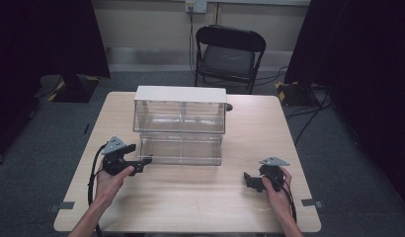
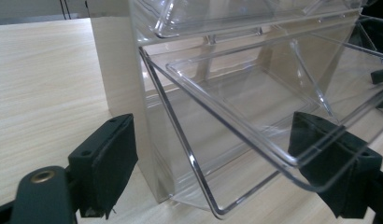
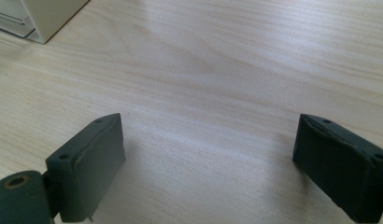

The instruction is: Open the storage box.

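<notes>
A clear plastic two-tier bin cabinet (image 1: 180, 126) with a white top and white side walls stands mid-table. My left gripper (image 1: 143, 162) is at its lower left front corner, open. In the left gripper view the jaws (image 2: 222, 172) straddle the white side wall (image 2: 119, 70) and the tilted-out lower clear bin (image 2: 255, 93), whose rim crosses in front of the right-hand pad (image 2: 339, 163). My right gripper (image 1: 249, 180) rests low near the table's front right, open over bare wood (image 3: 208, 158). The cabinet's corner (image 3: 40, 14) shows at the top left of the right gripper view.
The wooden table (image 1: 190, 202) has open surface in front of the cabinet and on both sides. A black folding chair (image 1: 229, 54) stands behind the far edge. Cables run over the grey floor at the right (image 1: 309, 118). Dark curtains hang at both sides.
</notes>
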Demonstrator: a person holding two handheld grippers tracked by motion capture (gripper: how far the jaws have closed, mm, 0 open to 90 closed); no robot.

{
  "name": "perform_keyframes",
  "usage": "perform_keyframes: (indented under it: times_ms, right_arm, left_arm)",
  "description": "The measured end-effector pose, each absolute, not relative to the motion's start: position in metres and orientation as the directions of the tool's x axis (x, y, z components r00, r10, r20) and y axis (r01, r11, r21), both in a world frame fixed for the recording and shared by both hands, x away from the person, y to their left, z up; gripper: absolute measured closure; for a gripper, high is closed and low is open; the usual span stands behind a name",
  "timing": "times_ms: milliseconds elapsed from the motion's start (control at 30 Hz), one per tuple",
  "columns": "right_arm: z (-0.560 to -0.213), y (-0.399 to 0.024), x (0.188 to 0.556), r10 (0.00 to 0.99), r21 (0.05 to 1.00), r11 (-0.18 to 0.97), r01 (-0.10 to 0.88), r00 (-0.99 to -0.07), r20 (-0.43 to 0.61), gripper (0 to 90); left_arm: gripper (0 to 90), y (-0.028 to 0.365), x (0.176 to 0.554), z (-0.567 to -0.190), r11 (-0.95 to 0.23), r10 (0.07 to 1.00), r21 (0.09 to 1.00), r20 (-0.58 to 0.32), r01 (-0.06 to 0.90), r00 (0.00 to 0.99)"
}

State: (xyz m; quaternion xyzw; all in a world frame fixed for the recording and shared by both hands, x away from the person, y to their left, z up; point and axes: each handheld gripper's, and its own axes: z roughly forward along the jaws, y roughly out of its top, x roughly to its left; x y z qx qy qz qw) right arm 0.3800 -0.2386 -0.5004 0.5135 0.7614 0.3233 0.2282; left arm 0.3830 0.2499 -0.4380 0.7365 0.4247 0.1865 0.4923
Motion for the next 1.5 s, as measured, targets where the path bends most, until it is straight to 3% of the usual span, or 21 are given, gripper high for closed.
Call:
perform_keyframes:
  times_ms: [500,1100,1500]
  right_arm:
    - [-0.500,-0.238,0.380,0.929,0.725,0.264,0.636,-0.369,-0.014,7.6]
    - [-0.500,-0.238,0.381,0.929,0.724,0.265,0.637,-0.370,-0.015,7.4]
    - [-0.500,-0.238,0.381,0.929,0.724,0.265,0.636,-0.370,-0.015,7.4]
  left_arm:
    - [15.8,0.247,0.387,-0.426,-0.182,0.808,0.888,-0.110,0.422,0.579]
    - [15.8,0.248,0.392,-0.424,-0.118,0.812,0.899,-0.157,0.421,0.563]
    - [16.2,0.247,0.395,-0.419,-0.132,0.814,0.901,-0.139,0.413,0.564]
